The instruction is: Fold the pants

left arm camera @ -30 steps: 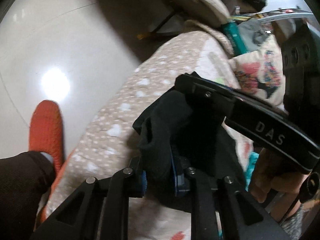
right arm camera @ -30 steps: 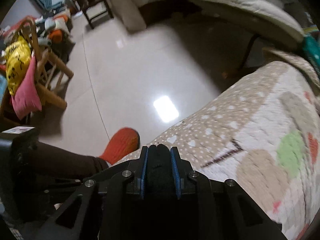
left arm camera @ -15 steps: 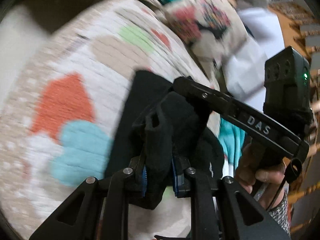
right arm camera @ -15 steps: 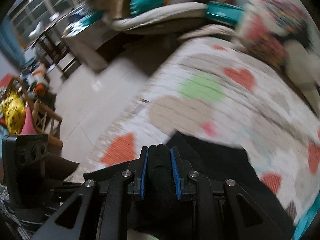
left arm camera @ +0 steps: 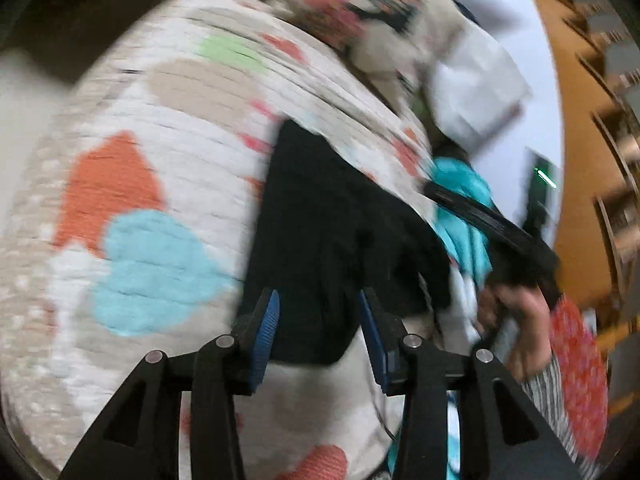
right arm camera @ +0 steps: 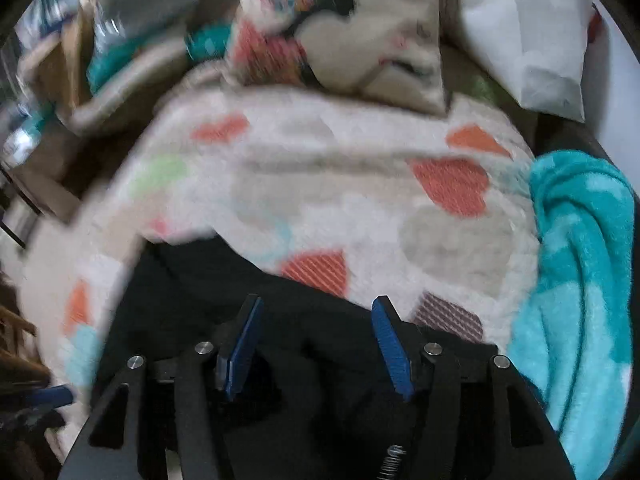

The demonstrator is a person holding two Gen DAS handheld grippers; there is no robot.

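The black pants [left arm camera: 336, 232] lie folded on the heart-patterned quilt [left arm camera: 160, 184] beside a teal blanket [right arm camera: 580, 272], and your left gripper [left arm camera: 319, 328] and right gripper [right arm camera: 316, 344] have both just been opening, pads off the cloth.

Both fisheye cameras ride on hand-held grippers, looking forward and steeply down along their fingers, close over a heart-patterned quilt [left arm camera: 160, 152] [right arm camera: 360, 168]. The left view faces across black pants [left arm camera: 328, 232] toward the person's other hand [left arm camera: 516, 312]; the right looks up the bed. Both share quilt, pants [right arm camera: 224, 288], teal blanket [left arm camera: 464, 216] [right arm camera: 580, 264].
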